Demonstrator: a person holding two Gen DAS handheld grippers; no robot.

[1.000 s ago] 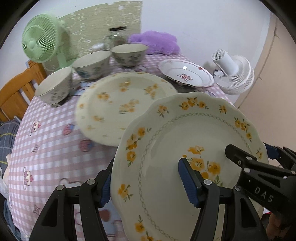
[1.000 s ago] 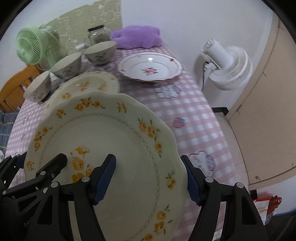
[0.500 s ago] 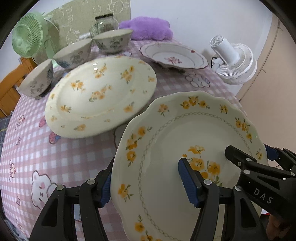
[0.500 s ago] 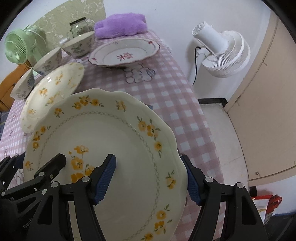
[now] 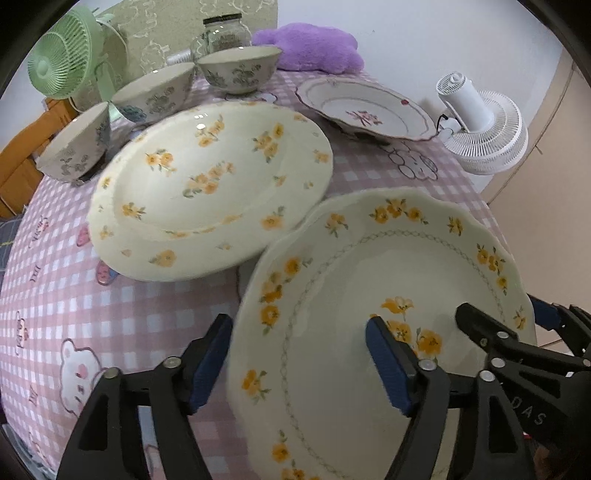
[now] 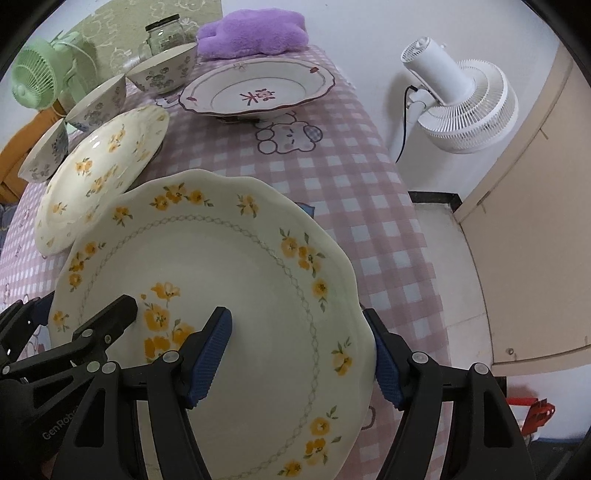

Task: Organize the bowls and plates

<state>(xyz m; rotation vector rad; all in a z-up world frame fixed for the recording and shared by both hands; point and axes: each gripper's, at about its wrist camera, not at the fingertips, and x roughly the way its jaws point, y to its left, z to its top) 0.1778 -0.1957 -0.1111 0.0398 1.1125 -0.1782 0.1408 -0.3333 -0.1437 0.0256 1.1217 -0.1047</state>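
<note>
A scalloped cream plate with yellow flowers (image 5: 369,277) (image 6: 240,266) is held low over the pink checked tablecloth (image 5: 74,314), its far rim next to a round yellow-flowered plate (image 5: 210,184) (image 6: 99,173). My right gripper (image 6: 295,317) is shut on its right rim, one pad on the face and one outside the edge. My left gripper (image 5: 297,325) straddles the left rim with its jaws opening. Its outer pad stands just off the edge. Each view shows the other gripper's black fingers (image 5: 480,321) (image 6: 110,314) on the plate.
Three floral bowls (image 5: 236,70) (image 5: 155,92) (image 5: 74,144) line the far left. A red-patterned plate (image 5: 365,110) sits at the back right. A green fan (image 5: 62,62), a jar (image 5: 221,33) and a purple cushion (image 5: 310,48) stand behind. A white fan (image 6: 461,96) is off the table's right edge.
Both grippers have come down and in towards the table with the scalloped plate. The left gripper's jaws have widened, and its outer pad has come off the rim.
</note>
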